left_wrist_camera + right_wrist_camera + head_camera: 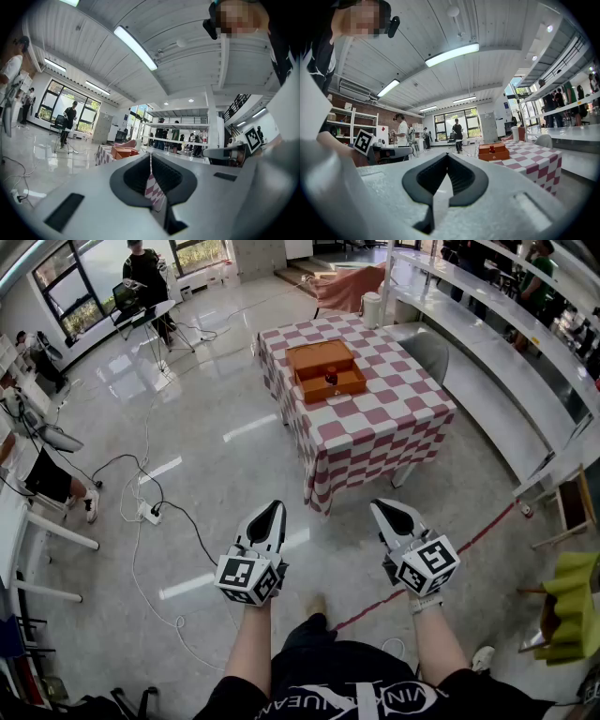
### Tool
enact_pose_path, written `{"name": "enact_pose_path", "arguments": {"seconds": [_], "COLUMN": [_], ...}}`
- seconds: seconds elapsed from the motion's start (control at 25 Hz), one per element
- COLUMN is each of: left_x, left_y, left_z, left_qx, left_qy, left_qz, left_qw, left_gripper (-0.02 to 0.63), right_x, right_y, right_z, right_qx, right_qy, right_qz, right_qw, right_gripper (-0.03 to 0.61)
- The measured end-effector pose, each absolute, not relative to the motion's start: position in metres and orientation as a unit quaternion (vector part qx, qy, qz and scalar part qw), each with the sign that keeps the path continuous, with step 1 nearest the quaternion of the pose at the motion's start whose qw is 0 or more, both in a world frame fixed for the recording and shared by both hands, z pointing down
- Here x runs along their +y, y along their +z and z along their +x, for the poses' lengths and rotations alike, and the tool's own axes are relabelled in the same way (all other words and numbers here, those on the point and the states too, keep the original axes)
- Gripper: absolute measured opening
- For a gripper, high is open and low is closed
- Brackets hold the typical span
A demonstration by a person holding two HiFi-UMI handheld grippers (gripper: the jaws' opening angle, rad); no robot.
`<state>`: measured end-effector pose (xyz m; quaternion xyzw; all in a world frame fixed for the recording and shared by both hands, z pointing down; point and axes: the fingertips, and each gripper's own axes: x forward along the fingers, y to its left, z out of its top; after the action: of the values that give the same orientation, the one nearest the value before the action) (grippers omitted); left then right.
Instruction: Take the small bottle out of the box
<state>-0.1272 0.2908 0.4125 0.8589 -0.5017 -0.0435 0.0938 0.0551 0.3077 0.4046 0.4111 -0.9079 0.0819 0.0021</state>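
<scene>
bottle [331, 379]: small, reddish, upright in orange box [345, 385] | left gripper [275, 506], right gripper [377, 505] jaws: closed, empty

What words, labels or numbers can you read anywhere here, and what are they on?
Black shirt: white letters, cut off at the picture's edge, not surely readable.
Left gripper and right gripper: black-and-white square marker patterns on their cubes, no words.
Orange box and small bottle: too far and small to show any label.
</scene>
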Motion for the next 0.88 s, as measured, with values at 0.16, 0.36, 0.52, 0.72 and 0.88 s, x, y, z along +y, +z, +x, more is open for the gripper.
{"name": "enact_pose_path", "arguments": {"seconds": [0.16, 0.36, 0.52, 0.72, 0.88], "left_x": [0.257, 0.216, 0.191, 0.175, 0.168], "left_y": [0.418, 0.423, 0.424, 0.43, 0.436], "left_z": [-0.13, -0.135, -0.135, -0.133, -0.132], "left_qx": [-0.498, -0.49, -0.479, -0.471, -0.468], "left_qy": [-0.039, -0.035, -0.032, -0.031, -0.029], "left_qz": [0.86, 0.865, 0.872, 0.876, 0.876], "left_qw": [0.1, 0.1, 0.098, 0.104, 0.112], "left_gripper": [0.015, 0.015, 0.015, 0.015, 0.015], "right_x": [0.273, 0.234, 0.213, 0.203, 0.194], "right_y": [0.41, 0.417, 0.42, 0.427, 0.427], "right_z": [0.053, 0.05, 0.047, 0.045, 0.05], "right_qx": [-0.904, -0.898, -0.892, -0.89, -0.883], "right_qy": [0.088, 0.092, 0.096, 0.106, 0.113], "right_qz": [0.418, 0.431, 0.441, 0.444, 0.455], "right_qw": [0.005, 0.002, -0.004, -0.003, -0.005], "right_gripper": [0.006, 0.006, 0.006, 0.006, 0.006]}}
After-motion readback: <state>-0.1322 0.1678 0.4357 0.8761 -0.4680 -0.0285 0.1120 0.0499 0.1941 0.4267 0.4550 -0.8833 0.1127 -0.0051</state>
